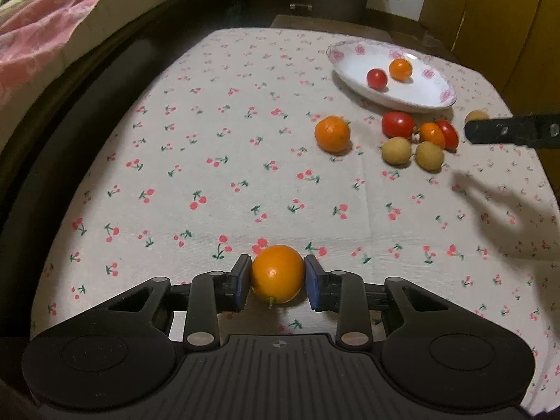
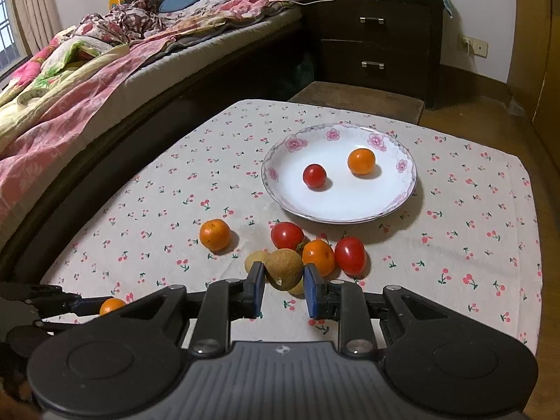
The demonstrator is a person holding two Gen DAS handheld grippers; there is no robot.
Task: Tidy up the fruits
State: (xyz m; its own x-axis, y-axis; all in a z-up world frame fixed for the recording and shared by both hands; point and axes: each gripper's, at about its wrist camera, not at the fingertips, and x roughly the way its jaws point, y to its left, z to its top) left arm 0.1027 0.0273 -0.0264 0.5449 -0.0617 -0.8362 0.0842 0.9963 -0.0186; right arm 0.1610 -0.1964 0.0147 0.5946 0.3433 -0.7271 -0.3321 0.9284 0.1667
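Observation:
My left gripper is shut on a small orange low over the cherry-print tablecloth near the table's front edge; it shows again in the right wrist view at the lower left. My right gripper is shut on a brown longan, held above the fruit pile. The white flowered plate holds one red cherry tomato and one small orange. Loose on the cloth lie a mandarin, two tomatoes, an orange fruit and longans.
A bed with pink bedding runs along the table's left side. A dark nightstand with drawers and a wooden stool stand behind the table. The cloth is bare between the left gripper and the fruit pile.

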